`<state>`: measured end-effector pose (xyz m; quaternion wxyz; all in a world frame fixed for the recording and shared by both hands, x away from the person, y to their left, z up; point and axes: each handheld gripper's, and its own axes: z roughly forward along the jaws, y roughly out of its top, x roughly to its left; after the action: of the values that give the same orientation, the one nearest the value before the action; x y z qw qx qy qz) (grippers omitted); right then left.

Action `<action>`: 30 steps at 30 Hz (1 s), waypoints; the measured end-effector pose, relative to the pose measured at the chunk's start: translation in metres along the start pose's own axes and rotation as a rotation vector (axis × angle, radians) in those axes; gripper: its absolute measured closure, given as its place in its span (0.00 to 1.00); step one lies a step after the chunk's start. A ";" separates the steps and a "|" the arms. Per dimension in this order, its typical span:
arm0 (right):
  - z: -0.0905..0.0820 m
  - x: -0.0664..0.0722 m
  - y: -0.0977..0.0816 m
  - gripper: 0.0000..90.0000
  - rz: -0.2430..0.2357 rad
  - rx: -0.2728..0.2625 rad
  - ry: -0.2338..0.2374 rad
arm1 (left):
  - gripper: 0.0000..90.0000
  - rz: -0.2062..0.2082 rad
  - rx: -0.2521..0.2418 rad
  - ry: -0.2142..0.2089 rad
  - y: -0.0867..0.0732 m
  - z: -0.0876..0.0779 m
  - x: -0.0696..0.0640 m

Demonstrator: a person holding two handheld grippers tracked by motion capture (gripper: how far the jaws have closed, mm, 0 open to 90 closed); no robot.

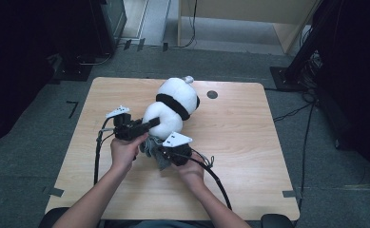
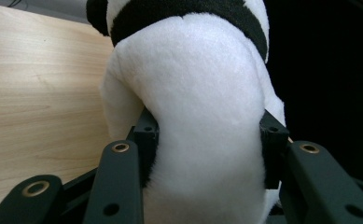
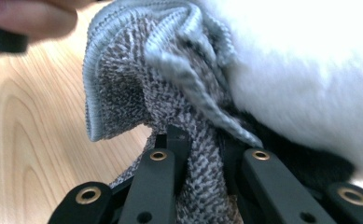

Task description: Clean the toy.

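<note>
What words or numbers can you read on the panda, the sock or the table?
None. The panda is plain white and black plush, with no tag or label that can be seen. The grey knit sock carries no lettering. The table is bare wood grain with a dark round hole, no writing.

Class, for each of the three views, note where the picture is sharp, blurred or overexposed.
High view: evenly lit wooden table, dark surroundings. Left gripper view: white plush panda toy sharp. Right gripper view: grey knitted cloth fairly sharp, plush washed out, hand blurred.
</note>
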<state>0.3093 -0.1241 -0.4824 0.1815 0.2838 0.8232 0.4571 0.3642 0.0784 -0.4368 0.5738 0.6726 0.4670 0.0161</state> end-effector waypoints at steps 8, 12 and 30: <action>-0.011 -0.015 -0.006 0.90 -0.016 0.065 -0.040 | 0.62 -0.004 -0.014 0.009 0.004 -0.005 0.007; -0.020 -0.028 -0.011 0.90 0.009 0.098 -0.066 | 0.62 -0.009 -0.025 0.016 0.006 -0.009 0.011; -0.068 -0.098 -0.023 0.89 0.236 0.058 -0.166 | 0.63 -0.033 -0.054 0.107 0.015 -0.027 0.046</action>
<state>0.3402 -0.2402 -0.4629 0.1855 0.4207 0.7791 0.4262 0.3845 0.1295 -0.4394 0.5661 0.6473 0.5074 0.0552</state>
